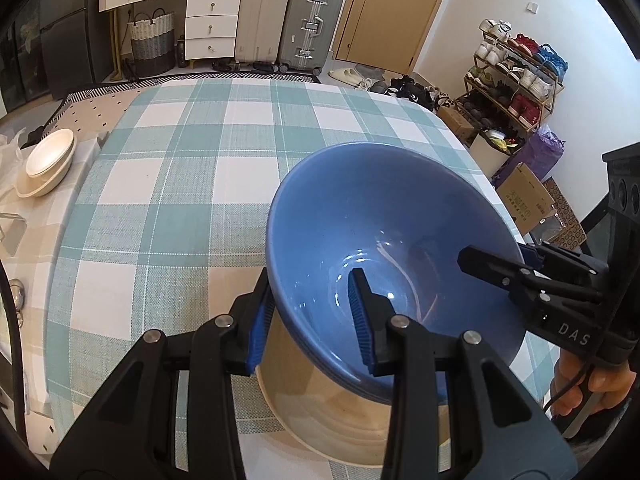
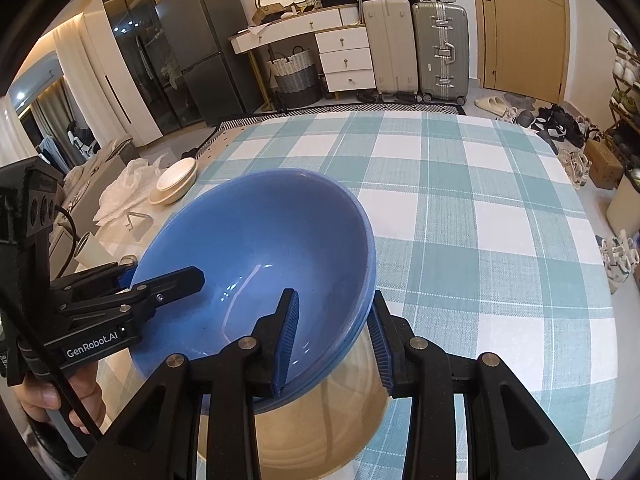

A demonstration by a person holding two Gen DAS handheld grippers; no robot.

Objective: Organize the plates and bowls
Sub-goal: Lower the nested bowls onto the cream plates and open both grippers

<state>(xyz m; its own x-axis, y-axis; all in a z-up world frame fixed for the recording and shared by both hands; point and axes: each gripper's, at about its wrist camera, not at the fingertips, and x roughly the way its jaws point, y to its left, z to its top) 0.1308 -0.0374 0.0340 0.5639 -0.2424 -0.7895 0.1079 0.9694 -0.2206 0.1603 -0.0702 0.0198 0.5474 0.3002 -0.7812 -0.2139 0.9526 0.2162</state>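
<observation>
Stacked cream dishes (image 1: pixel 46 168): a small pile of pale round plates or bowls is seen far left, on a speckled surface beside the table, well apart from the grippers; a crumpled white plastic bag (image 2: pixel 124 188) lies just beside it.
Table (image 1: pixel 180 184): it is covered by a teal and white checked cloth; its far half is bare.
Left gripper (image 1: pixel 312 320): the near left rim of the bowl is pinched between its black fingers with blue ribbed pads, one pad outside the wall and one inside.
Glossy blue ceramic bowl (image 1: pixel 384 216): it is held at the near side of the table, tilted, by both grippers at opposite rims; stacked blue rims are seen under it at the right gripper's side, so it may be more than one bowl.
Large cream bowl (image 1: pixel 332 412): it is seen directly beneath the blue bowl, on the cloth; whether the two touch cannot be told.
Right gripper (image 2: pixel 334 338): the near right rim is pinched between its fingers, one pad inside and one outside.
Shoe rack (image 1: pixel 516 76): it is seen far right against the white wall.
</observation>
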